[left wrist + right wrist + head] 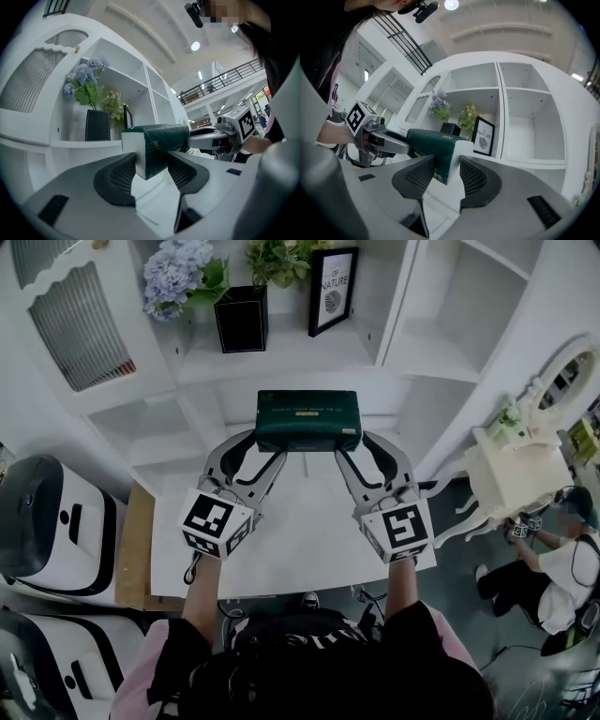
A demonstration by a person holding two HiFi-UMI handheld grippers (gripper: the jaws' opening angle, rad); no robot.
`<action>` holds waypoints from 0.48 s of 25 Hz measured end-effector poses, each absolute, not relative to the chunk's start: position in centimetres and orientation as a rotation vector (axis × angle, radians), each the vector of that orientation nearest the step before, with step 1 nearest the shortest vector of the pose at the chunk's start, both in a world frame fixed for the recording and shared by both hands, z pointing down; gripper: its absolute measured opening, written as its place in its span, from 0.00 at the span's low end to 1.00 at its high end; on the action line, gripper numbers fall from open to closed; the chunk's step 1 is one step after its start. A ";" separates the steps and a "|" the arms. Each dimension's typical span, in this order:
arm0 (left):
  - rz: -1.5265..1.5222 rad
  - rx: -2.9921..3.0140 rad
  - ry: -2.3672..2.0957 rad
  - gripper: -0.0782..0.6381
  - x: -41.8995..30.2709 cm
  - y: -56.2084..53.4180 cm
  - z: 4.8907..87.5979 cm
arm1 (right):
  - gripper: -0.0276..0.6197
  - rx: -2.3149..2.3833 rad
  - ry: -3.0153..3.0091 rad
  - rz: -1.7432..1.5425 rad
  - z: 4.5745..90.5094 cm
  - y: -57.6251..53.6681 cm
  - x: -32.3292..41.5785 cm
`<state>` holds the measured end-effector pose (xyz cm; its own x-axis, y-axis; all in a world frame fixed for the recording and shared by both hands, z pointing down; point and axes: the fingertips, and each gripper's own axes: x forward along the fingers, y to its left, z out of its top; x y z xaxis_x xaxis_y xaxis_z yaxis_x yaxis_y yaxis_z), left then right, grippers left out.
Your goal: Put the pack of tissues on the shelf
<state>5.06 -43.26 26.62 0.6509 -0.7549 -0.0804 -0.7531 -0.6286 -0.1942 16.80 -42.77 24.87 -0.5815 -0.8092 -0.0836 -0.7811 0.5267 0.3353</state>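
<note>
A dark green pack of tissues (307,420) hangs level in front of the white shelf unit (281,360), above a white table (300,540). My left gripper (259,442) is shut on its left end and my right gripper (360,442) on its right end. In the left gripper view the pack (157,143) sits clamped between the two pads of the left gripper (152,166), with the right gripper (227,133) beyond it. The right gripper view shows the pack (433,143) pinched by the right gripper (446,171), and the left gripper (370,136) at the far end.
On the shelf board behind the pack stand blue flowers (178,273) in a black vase (241,318), a green plant (281,257) and a framed print (331,289). The compartment to the right (441,343) holds nothing. An ornate white side table (511,470) and a seated person (553,559) are at right.
</note>
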 end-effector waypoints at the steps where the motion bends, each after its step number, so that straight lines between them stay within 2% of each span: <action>1: -0.010 -2.644 1.228 0.40 5.2 -43.7 25.8 | 0.35 1.400 -2.676 -0.533 24.2 -43.3 17.0; 12: 0.034 -2.597 1.193 0.40 6.5 -50.4 19.2 | 0.35 1.473 -2.713 -0.556 18.2 -49.8 18.7</action>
